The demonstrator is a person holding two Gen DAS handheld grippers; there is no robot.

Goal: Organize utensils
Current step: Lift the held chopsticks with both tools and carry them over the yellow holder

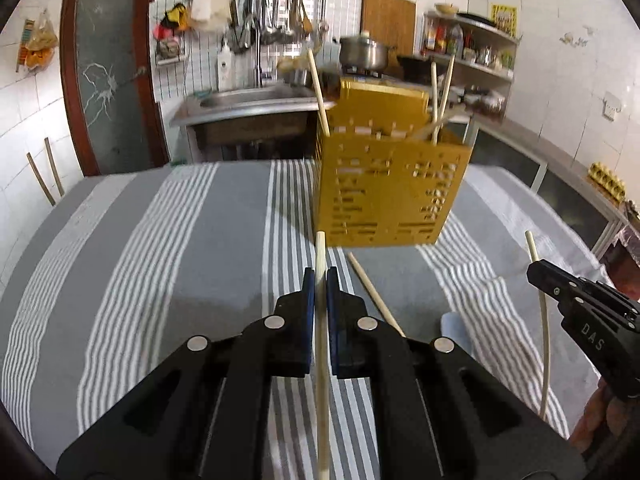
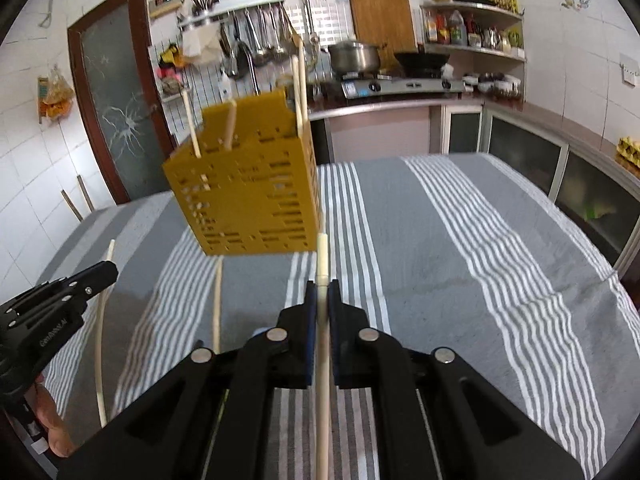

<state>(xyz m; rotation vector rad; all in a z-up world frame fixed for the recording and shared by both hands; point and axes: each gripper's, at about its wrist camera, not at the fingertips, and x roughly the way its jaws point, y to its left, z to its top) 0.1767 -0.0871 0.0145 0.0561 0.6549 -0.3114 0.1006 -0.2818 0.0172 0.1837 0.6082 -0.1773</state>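
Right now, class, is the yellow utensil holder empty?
No, several chopsticks already stand inside the yellow utensil holder, sticking out above its rim.

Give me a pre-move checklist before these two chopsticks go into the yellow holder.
1. Left tongs closed on a chopstick: ok, the stick runs upright between the pads.
2. Right tongs closed on a chopstick: ok, same upright hold.
3. Yellow holder standing on the striped cloth: ok, upright, with several chopsticks already in it.
4. Both held tips above the holder's rim: not ok, each tip sits near its base in its own view.
5. Loose chopstick left on the cloth: not ok, one lies in front of the holder.
6. Free room inside the holder: cannot tell.
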